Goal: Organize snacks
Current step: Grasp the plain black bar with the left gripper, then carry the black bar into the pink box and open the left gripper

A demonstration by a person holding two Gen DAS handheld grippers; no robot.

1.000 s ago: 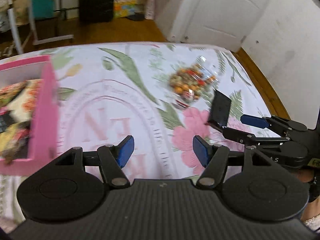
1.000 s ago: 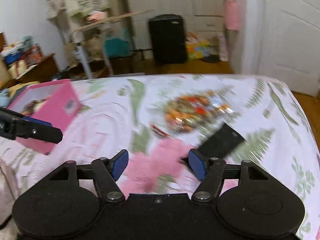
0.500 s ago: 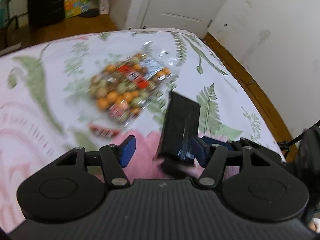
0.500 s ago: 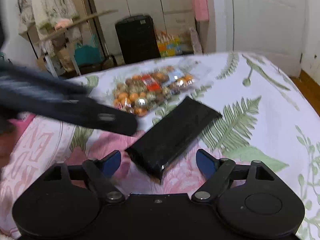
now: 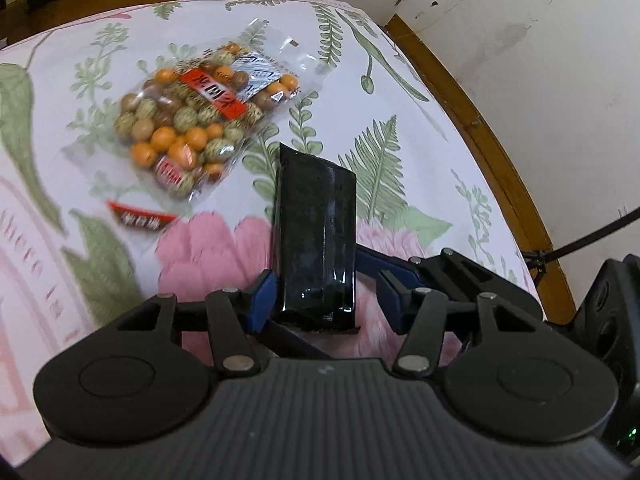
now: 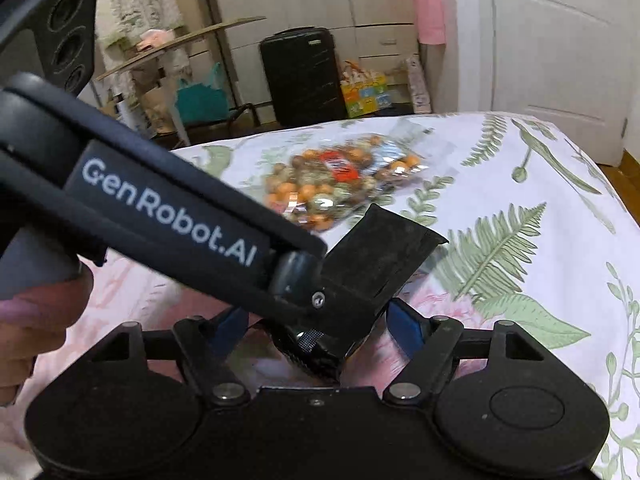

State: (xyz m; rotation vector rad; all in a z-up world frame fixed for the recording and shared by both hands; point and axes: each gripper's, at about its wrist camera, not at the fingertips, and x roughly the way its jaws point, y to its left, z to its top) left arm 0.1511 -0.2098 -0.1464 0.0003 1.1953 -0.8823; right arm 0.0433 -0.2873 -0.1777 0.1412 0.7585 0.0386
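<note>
The black snack pack (image 5: 316, 240) sits on the flowery bed cover (image 5: 400, 92), w/ its long side running from near to far, right down the middle btw the left gripper's (image 5: 320, 300) blue fingers (image 5: 262, 300). So it lies straight ahead of those fingers, not sideways. The left jaws are closing on it: the left finger looks to be touching the pack's side, but there's a gap on the right side, so no real pinch yet. The right gripper (image 6: 316, 328) is at the same pack too, from the right; its jaws are also closing, w/ the pack's near end and the left gripper's tip both btw them. Its fingers (image 6: 404, 326) look spread and not pressing, though the left gripper hides part of that spot in the right view. Both hands are close, but the left one is lined up better w/ the pack, so I'd guess it does the grab. A clear bag of round nuts (image 5: 200, 120) lies farther off to the left, and a small red wrapper (image 5: 140, 220) is just near of that bag.
</note>
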